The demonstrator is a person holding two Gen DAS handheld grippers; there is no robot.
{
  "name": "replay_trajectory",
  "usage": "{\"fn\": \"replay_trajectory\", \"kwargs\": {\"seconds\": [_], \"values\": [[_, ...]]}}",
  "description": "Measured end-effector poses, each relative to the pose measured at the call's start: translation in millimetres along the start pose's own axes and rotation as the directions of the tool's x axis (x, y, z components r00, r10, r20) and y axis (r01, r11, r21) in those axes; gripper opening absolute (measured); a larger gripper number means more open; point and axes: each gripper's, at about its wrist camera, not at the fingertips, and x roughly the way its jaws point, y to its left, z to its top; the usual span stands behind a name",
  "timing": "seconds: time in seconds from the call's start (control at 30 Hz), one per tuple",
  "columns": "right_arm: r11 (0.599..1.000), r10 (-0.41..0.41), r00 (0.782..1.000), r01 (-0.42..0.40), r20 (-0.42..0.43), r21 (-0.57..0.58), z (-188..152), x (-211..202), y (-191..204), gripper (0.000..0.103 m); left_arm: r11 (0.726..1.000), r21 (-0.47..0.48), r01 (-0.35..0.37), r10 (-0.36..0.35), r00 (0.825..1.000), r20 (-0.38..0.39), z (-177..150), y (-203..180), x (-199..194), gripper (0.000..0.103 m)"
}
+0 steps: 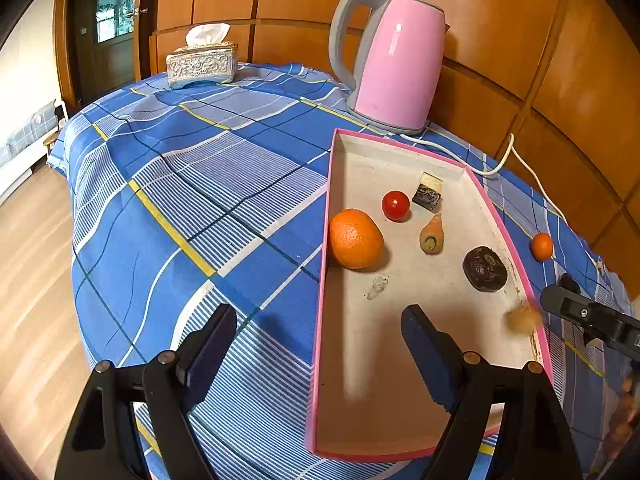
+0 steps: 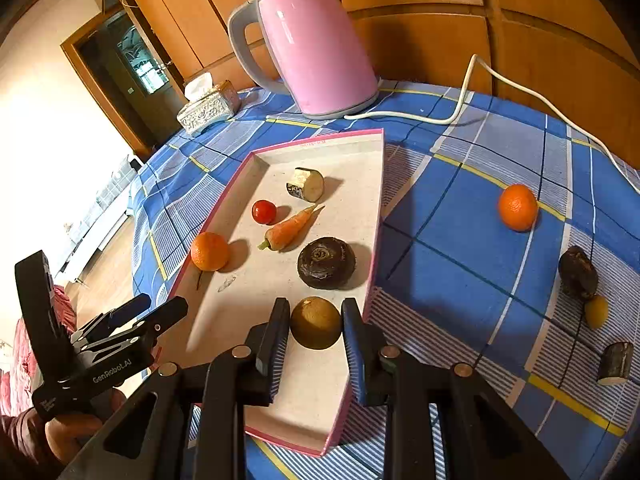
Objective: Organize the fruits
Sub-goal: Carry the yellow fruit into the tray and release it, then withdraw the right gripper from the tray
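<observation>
right gripper [image 2: 316, 322] clenched on a brownish round fruit [image 2: 316, 322], fingers [image 2: 276, 332] pressing both sides, hanging low over the near end of the pink tray [image 2: 376, 216]. looks like a drop-off into the free patch there, since the rest is taken: big orange [image 2: 209, 251] at the left wall, tomato [image 2: 264, 211], carrot [image 2: 289, 228], dark round thing [image 2: 326, 263], cut chunk [image 2: 305, 184] further up.

left gripper [image 1: 320, 344] released, fingers [image 1: 212, 344] spread wide, straddling the tray's left wall in the lower middle of its own frame. probably just parked out of the way.

still loose on the bench [image 2: 460, 240] at right of the frame: small orange [image 2: 517, 207], dark lump [image 2: 578, 272], yellow bit [image 2: 596, 311], cut piece [image 2: 615, 362]. pink kettle [image 2: 316, 48] up top, cord trailing right.
</observation>
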Motion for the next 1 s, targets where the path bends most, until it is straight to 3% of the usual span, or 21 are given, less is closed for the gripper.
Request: {"fn": "replay_trajectory", "kwargs": {"seconds": [0.3, 0.5, 0.77, 1.0], "values": [[0.999, -0.04, 0.999, 0.04, 0.009, 0.004, -7, -2, -2, 0.029, 1.0, 0.01, 0.003, -0.003, 1.0, 0.007, 0, -2, -2, 0.085], [0.993, -0.119, 0.992, 0.119, 0.05, 0.007, -18, -22, -10, 0.029, 1.0, 0.022, 0.011, -0.011, 1.0, 0.012, 0, -5, -4, 0.085], [0.972, -0.22, 0.973, 0.211, 0.077, 0.106, -34, -49, -48, 0.031, 0.998, 0.05, 0.023, -0.024, 1.0, 0.014, -2, -14, -7, 0.085], [0.929, -0.325, 0.942, 0.301, 0.084, 0.216, -53, -71, -86, 0.031, 0.997, 0.069, 0.029, -0.03, 0.999, 0.011, -4, -18, -7, 0.085]]}}
